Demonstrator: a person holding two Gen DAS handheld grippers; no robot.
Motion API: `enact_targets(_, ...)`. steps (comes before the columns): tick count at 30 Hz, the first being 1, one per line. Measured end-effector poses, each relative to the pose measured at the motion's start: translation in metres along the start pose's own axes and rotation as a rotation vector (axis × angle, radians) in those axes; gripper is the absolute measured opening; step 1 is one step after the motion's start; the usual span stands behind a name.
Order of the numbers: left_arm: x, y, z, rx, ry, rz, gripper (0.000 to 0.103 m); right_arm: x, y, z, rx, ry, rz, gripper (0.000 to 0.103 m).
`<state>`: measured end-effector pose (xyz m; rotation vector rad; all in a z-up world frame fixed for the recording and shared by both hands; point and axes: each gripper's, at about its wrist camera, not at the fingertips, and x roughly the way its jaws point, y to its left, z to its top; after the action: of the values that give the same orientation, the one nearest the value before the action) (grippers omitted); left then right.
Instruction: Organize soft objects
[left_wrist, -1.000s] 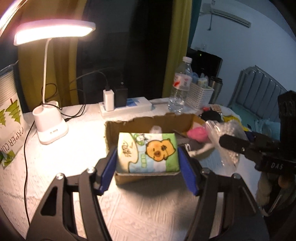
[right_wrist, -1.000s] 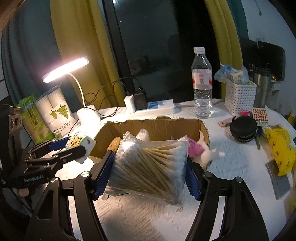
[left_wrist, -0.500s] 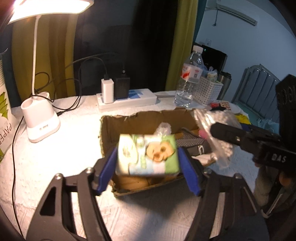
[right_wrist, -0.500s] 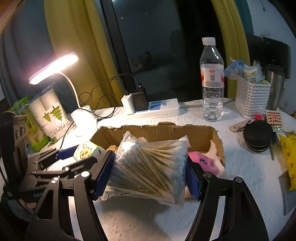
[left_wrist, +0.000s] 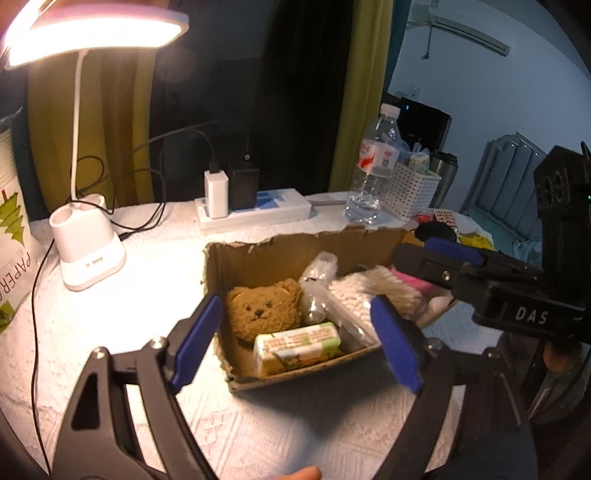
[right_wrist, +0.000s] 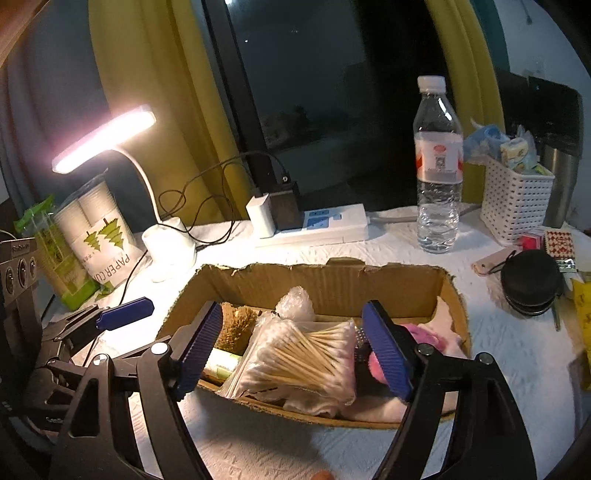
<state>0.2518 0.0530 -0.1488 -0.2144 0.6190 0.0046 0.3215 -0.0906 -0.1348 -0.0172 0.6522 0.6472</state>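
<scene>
**K:** Two grippers, both with jaws spread wide and nothing between the pads. Left gripper (left_wrist: 295, 341) hangs just over the near-left end of the cardboard box (left_wrist: 258, 254); right gripper (right_wrist: 293, 349) over the middle of it.

**M:** So neither is carrying anything?

**K:** No. Tissue pack (left_wrist: 297, 343) lies flat in the box against the near wall, right under the left jaws, clear of both pads. Bag of cotton swabs (right_wrist: 299, 360) sits between the right jaws in that view, but it rests on the box contents, apart from both pads as far as I can tell.

**M:** Why there?

**K:** Box reads as the collection bin for soft stuff. Plush bear (left_wrist: 264, 312) is wedged in the left corner behind the tissue pack, a crumpled plastic bag (left_wrist: 317, 284) is beside it, and something pink (right_wrist: 424, 332) is at the right end. Tight packing keeps it all upright-ish.

**M:** Further back?

**K:** On the white-covered surface (left_wrist: 110, 321): lamp (left_wrist: 86, 251) at left, power strip (right_wrist: 314, 225) behind the box, water bottle (right_wrist: 437, 166) and white basket (right_wrist: 515, 203) further right. My read: both items are in, so it's retract next. The swab bag hangs over the near wall and could slip out.
</scene>
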Motion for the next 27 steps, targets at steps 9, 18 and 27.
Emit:
enact_targets(9,-0.035,-0.012,-0.002,0.014,-0.049,-0.014,0.084,-0.042,0.009,-0.008,-0.016,-0.031,-0.043,0.081)
enact_targets(18,-0.082,-0.033,-0.006,0.064,-0.115,-0.033,0.084,-0.091,0.021,-0.019,-0.025,-0.075,-0.093,0.081)
enact_targets(27,-0.125,-0.051,-0.008,0.075,-0.174,-0.052,0.09,-0.14,0.034,-0.026,-0.041,-0.132,-0.135,0.081)
